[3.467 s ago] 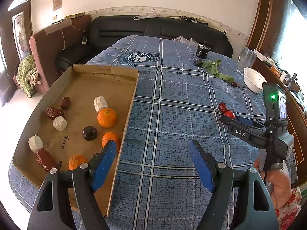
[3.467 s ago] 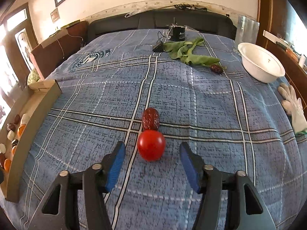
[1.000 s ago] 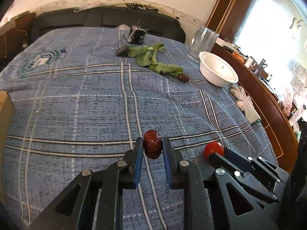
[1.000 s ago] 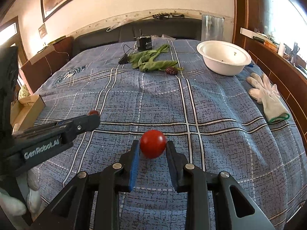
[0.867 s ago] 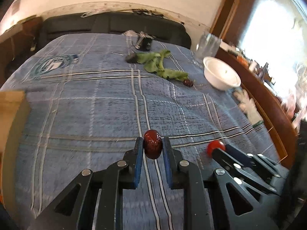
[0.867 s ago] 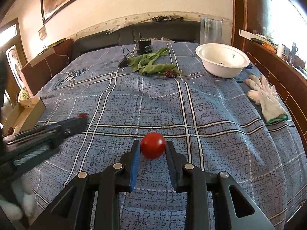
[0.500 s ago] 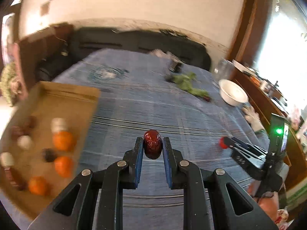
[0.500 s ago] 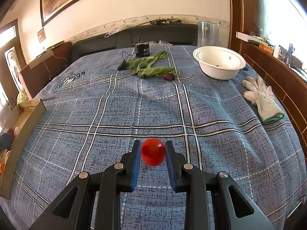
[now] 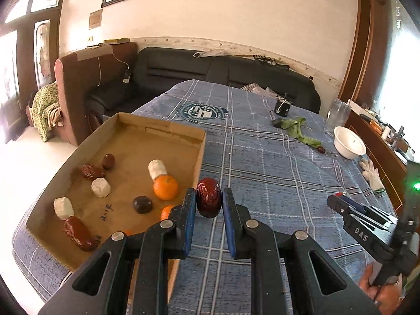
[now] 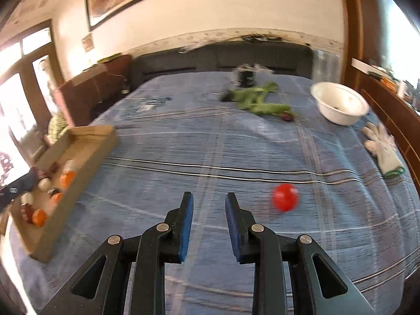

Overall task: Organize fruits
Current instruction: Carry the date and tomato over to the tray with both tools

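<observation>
My left gripper [image 9: 209, 201] is shut on a dark red date [image 9: 208, 197] and holds it above the right wall of the cardboard tray [image 9: 170, 132]. The tray holds oranges [image 9: 166, 187], dates [image 9: 78, 233] and white pieces [image 9: 157, 168]. My right gripper [image 10: 209, 206] has its jaws a little apart with nothing between them. The red tomato [image 10: 285, 200] is on the blue plaid cloth to its right, blurred. In the left wrist view the right gripper [image 9: 341, 204] shows at the right, with a bit of red at its tip. The tray also shows in the right wrist view [image 10: 86, 155].
A white bowl [image 9: 349, 147] [image 10: 341, 107], green leaves [image 9: 296, 130] [image 10: 262, 102], a lone date [image 10: 287, 116], a white glove [image 10: 383, 147] and a small dark device [image 9: 282, 106] lie on the cloth. A dark sofa [image 9: 210, 71] stands behind.
The left gripper carried the date leftwards to the tray's edge. The tomato has left the right gripper's jaws and now lies on the cloth to their right; the right view is motion-blurred.
</observation>
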The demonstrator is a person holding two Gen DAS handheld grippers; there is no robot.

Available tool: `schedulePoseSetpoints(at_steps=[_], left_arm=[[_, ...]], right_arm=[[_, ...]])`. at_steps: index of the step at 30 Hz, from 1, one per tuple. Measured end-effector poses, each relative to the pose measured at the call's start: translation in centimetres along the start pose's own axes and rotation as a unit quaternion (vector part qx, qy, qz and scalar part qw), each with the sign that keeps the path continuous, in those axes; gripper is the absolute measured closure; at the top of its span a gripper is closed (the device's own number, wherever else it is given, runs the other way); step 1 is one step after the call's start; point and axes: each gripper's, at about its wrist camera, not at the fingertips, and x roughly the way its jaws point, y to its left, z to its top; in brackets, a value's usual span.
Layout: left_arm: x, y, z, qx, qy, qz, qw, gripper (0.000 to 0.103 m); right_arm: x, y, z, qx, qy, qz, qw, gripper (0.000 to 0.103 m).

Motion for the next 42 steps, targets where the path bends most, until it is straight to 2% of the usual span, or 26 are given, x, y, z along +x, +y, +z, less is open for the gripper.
schedulePoseSetpoints(at_steps=[6, 11, 26, 30, 33, 38, 42], left_arm=[[0.4, 1.6, -0.2, -0.017, 0.011, 0.011, 0.9997, 0.084], [0.6, 3.2, -0.5, -0.029, 0.016, 0.019, 0.9993, 0.084], [0.9, 4.8, -1.1, -0.040, 0.023, 0.010, 0.9989, 0.084], [0.4, 5.2, -1.2, -0.046, 0.016, -0.009, 0.9988, 0.084], [-0.6, 5.2, -1.3, -0.042, -0.006, -0.027, 0.9987, 0.084], [-3.0, 4.2, -1.6, -0.018, -0.059, -0.073, 0.9954, 0.084], [-3.9, 2.8, -1.8, 0.002, -0.072, -0.103, 0.9921, 0.084]], right_arm=[[-0.7, 5.0, 0.5, -0.028, -0.003, 0.054, 0.998, 0.075], [-0.8, 8.0, 0.3, -0.053, -0.005, 0.073, 0.996, 0.075], [0.0, 10.4, -0.5, -0.068, 0.013, 0.084, 0.994, 0.075], [-0.5, 10.4, -0.9, -0.066, 0.011, 0.087, 0.994, 0.075], [-1.6, 9.9, -1.5, -0.057, 0.000, 0.093, 0.994, 0.075], [-4.6, 7.6, -2.2, -0.024, -0.025, 0.105, 0.994, 0.075], [-6.4, 5.0, -2.6, 0.000, -0.039, 0.096, 0.995, 0.075]])
